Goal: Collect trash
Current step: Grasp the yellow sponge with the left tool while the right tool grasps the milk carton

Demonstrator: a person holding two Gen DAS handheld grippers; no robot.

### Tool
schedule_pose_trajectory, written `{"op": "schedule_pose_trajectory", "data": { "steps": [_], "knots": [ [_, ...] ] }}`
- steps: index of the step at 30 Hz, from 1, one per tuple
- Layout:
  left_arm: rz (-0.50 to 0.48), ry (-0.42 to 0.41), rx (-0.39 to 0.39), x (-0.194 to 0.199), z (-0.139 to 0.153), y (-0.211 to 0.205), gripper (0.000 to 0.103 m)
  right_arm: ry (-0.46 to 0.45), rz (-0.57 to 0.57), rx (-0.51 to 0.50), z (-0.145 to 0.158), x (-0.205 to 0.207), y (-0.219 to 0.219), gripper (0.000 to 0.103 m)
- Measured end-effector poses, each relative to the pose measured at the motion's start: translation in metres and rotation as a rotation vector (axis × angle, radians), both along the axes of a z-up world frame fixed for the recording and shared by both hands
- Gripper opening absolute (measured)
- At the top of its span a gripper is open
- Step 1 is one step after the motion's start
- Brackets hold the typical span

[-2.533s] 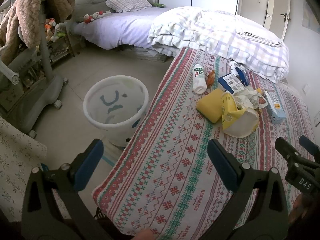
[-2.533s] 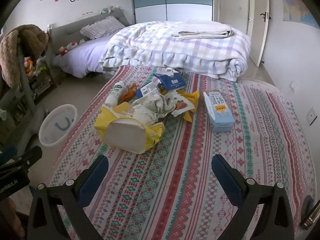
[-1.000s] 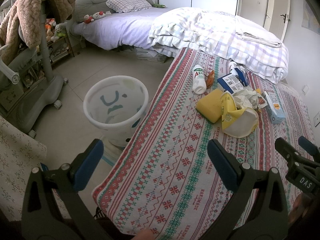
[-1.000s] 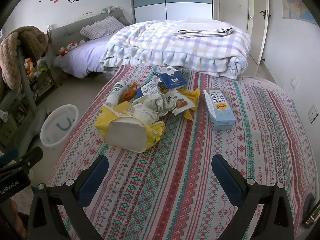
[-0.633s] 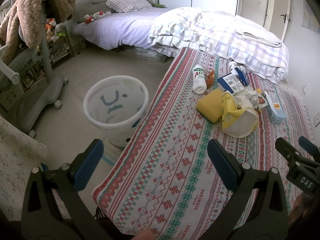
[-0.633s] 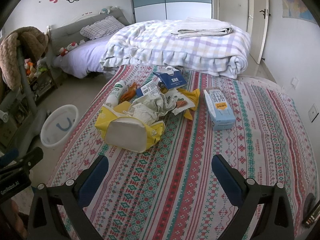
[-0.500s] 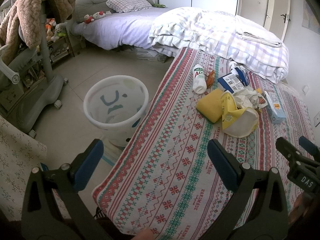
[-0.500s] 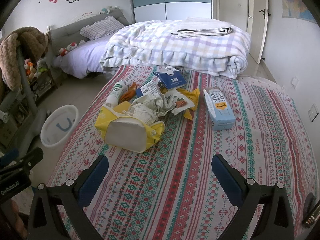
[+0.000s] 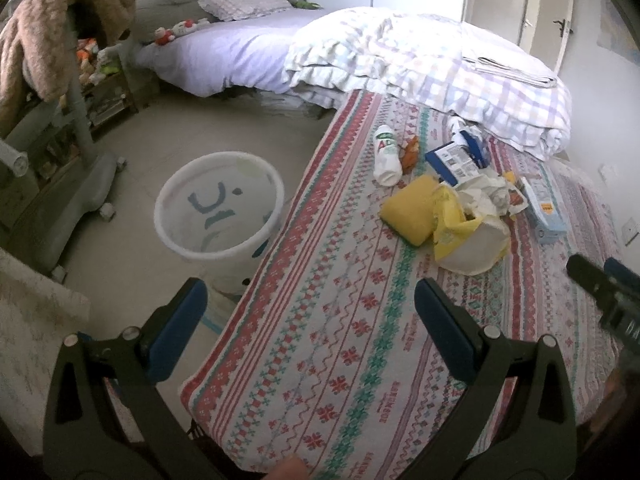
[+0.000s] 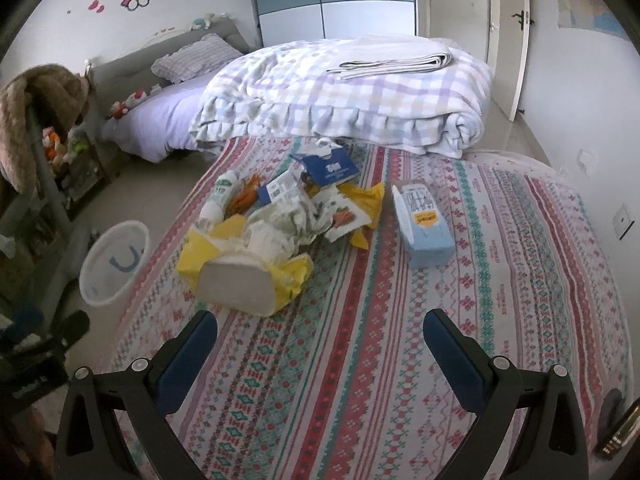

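Observation:
A heap of trash lies on the patterned cloth (image 10: pixel 400 360): a yellow bag with a white pack (image 10: pixel 240 280), crumpled paper (image 10: pixel 292 216), a white bottle (image 10: pixel 220 196), a dark blue booklet (image 10: pixel 330 168) and a light blue carton (image 10: pixel 424 224). The heap also shows in the left wrist view, with the yellow bag (image 9: pixel 460 232) and bottle (image 9: pixel 386 156). A white bin (image 9: pixel 220 208) stands on the floor left of the cloth. My left gripper (image 9: pixel 312 304) is open over the cloth's near left edge. My right gripper (image 10: pixel 320 328) is open, short of the yellow bag.
A folded plaid quilt (image 10: pixel 360 96) lies behind the trash. A bed with a lilac sheet (image 9: pixel 232 52) is at the back left. A grey chair with a brown blanket (image 9: pixel 48 40) stands left of the bin. A door (image 10: pixel 508 32) is at the back right.
Both grippers have shifted only slightly; both stay open and empty, and the trash has not moved.

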State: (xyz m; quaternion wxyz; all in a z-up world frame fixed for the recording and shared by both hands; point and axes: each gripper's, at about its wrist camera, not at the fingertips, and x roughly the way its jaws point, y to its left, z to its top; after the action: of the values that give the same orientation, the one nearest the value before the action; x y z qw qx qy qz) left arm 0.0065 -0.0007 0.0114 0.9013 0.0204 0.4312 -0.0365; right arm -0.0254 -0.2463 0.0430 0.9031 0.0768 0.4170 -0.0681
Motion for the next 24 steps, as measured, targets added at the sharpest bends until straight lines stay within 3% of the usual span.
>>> {"op": "schedule_pose_trajectory", "data": {
  "steps": [6,10,16,18,20,24],
  "knots": [
    [-0.092,0.034,0.006,0.032,0.015,-0.011,0.103,0.058,-0.028,0.003,0.019,0.027,-0.036,0.103],
    [-0.167,0.119,0.062,0.067,0.013,-0.022,0.103,0.123,-0.027,-0.004,0.018,0.055,-0.062,0.103],
    [-0.207,0.200,-0.013,0.112,-0.004,-0.025,0.101,0.217,-0.045,0.031,-0.009,0.093,-0.099,0.103],
    [-0.210,0.218,-0.041,0.122,-0.014,-0.024,0.097,0.240,-0.046,0.036,-0.022,0.102,-0.106,0.103],
    [-0.236,0.251,-0.096,0.133,-0.029,-0.025,0.087,0.264,-0.058,0.050,-0.038,0.111,-0.115,0.102],
    [-0.325,0.292,-0.094,0.144,-0.048,-0.035,0.068,0.298,-0.080,0.090,-0.064,0.127,-0.128,0.098]
  ]
}}
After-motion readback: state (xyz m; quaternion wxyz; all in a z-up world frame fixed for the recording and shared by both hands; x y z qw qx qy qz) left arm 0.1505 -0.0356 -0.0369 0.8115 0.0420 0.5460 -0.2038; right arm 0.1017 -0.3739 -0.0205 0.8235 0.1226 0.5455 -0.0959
